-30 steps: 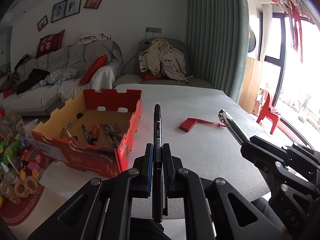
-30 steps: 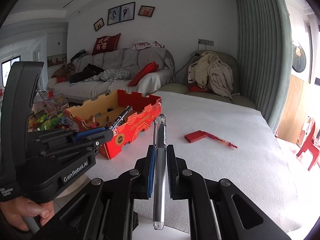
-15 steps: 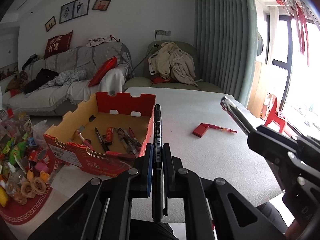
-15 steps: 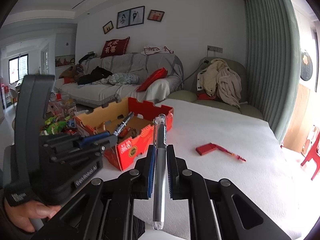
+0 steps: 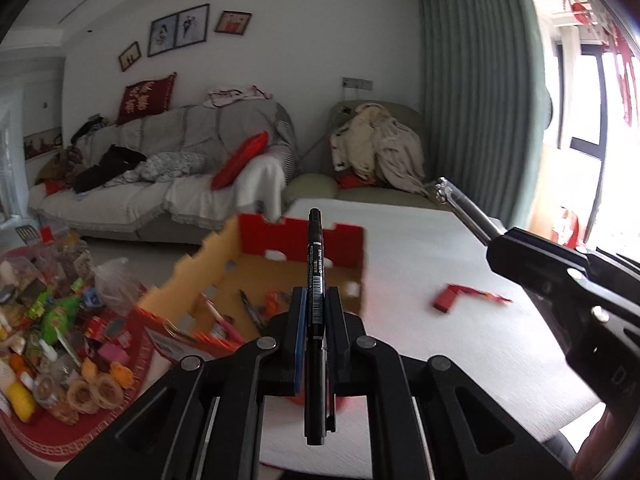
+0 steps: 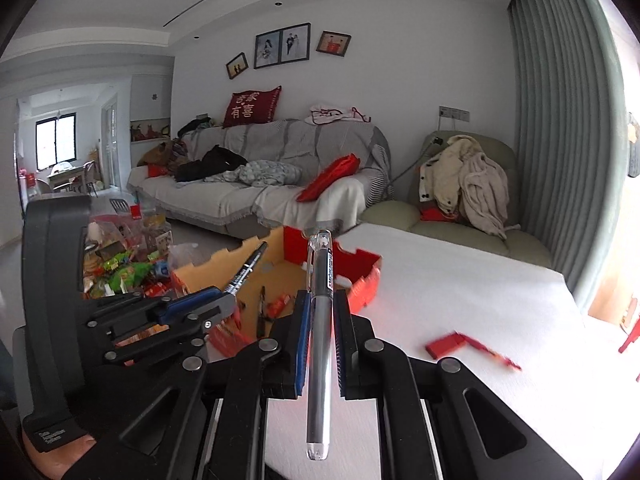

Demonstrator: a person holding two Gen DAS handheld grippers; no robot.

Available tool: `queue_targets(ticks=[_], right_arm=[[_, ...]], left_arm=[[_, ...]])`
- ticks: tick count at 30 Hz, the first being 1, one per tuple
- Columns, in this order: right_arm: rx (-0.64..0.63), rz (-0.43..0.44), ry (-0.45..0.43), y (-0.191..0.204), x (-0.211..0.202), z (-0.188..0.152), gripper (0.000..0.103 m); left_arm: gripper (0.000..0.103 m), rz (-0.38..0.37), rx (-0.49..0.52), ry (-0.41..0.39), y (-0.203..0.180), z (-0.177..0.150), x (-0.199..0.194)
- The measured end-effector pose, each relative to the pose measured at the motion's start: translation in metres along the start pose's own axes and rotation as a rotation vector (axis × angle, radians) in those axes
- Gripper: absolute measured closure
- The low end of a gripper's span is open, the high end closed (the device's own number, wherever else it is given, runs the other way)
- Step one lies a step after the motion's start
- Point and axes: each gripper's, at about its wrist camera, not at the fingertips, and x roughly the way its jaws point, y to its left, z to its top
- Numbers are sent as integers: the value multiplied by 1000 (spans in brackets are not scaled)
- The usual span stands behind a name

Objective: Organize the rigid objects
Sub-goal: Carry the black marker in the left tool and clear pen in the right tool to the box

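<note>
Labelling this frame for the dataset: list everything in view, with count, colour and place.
Black marker pen: 1, black with white label, clamped in left gripper, tip toward the box.
Clear-barrelled silver pen: 1, clamped in right gripper.
Red and yellow cardboard box: 1, open, on the table's left part; pens inside, number unclear.
Flat red L-shaped piece: 1, on the table right of the box.
White-covered table: 1.
Grey-draped sofa: 1, by the far wall.
Snack pile: mixed colours, left of the table.
Left gripper: jaws shut.
Right gripper: jaws shut.
</note>
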Motion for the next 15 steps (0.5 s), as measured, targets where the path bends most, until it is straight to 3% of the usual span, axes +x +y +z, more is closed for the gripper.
queue_targets(ticks=[8,15], right_arm=[[6,71,-3,10,48,35,91],[3,111,12,12,76,37,91]], left_arm=[[94,64,-23,13,39,26,33],[94,97,-21,57,52,28,62]])
